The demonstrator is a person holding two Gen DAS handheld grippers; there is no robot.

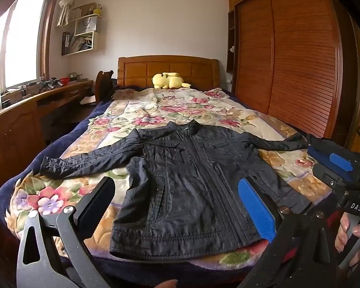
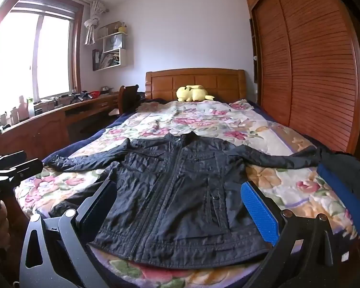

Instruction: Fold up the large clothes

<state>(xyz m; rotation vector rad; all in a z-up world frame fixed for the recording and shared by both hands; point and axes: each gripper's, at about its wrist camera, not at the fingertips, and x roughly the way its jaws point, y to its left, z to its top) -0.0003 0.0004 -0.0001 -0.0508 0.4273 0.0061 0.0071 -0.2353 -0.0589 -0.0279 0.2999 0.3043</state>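
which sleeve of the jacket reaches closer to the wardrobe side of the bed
The right-hand sleeve of the black jacket: its cuff stretches toward the bed edge by the wooden wardrobe. The other sleeve points toward the desk side.

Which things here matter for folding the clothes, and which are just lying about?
For the job: jacket, left gripper, right gripper, bed.
Just lying about: yellow plush, desk clutter, wall shelves, wardrobe.
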